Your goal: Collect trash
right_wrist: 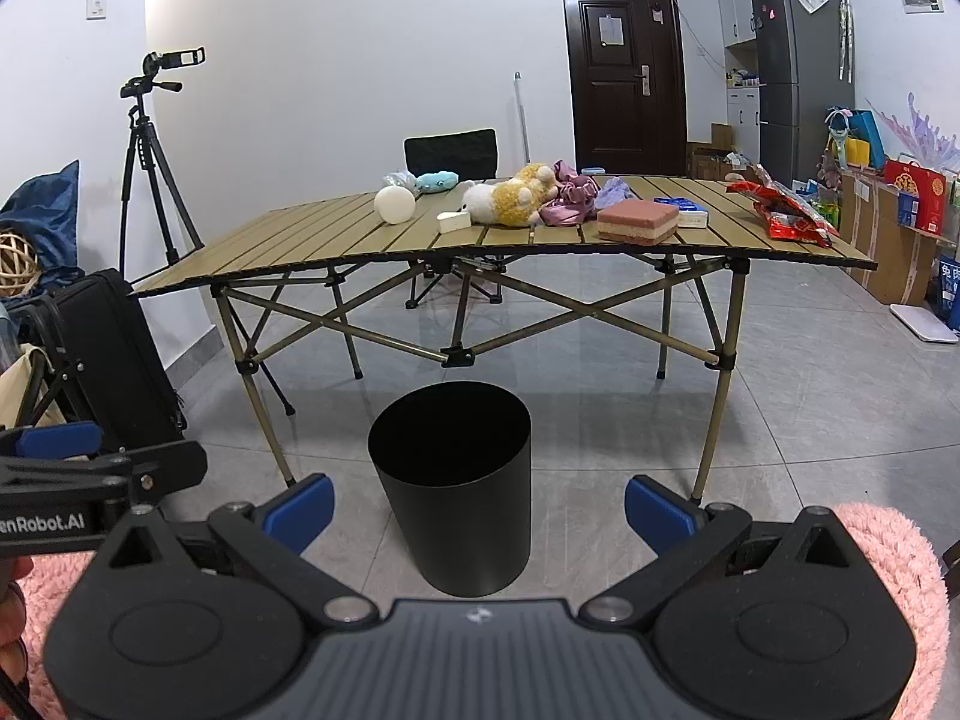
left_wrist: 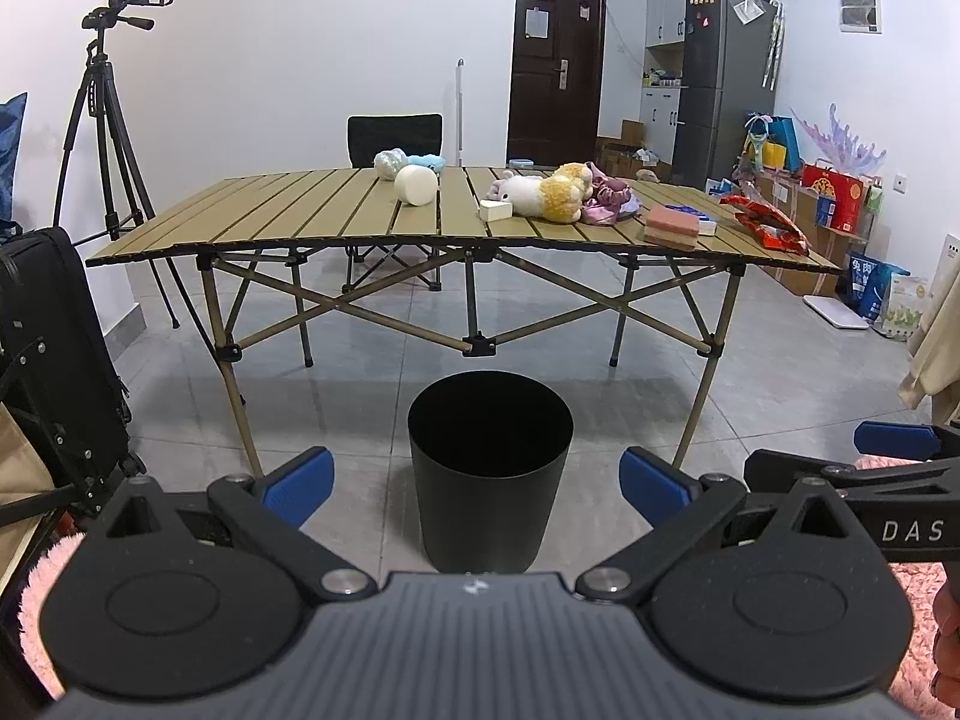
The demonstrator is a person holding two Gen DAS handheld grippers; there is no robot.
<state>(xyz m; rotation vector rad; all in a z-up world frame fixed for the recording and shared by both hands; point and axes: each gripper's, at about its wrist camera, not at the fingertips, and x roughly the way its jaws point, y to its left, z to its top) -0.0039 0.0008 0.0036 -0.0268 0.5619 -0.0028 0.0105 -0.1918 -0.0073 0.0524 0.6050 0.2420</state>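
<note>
Blue-padded jaws on both grippers are spread wide with nothing in them, so honestly nothing looks collected yet. Left gripper (left_wrist: 477, 480) and right gripper (right_wrist: 479, 504) both frame the black bin (left_wrist: 489, 468) standing on the floor just ahead of the jaws, and I can't see any trash inside. Farther out past the jaws, up on the slatted counter (left_wrist: 300, 222), sits the mess: a red snack wrapper (left_wrist: 765, 222) off to the right, a pink-and-cream block (right_wrist: 637, 221), a plush toy (left_wrist: 549, 195) and a white roll (left_wrist: 415, 185). Whole job is pretty much left, I'd guess wrapper first.
</note>
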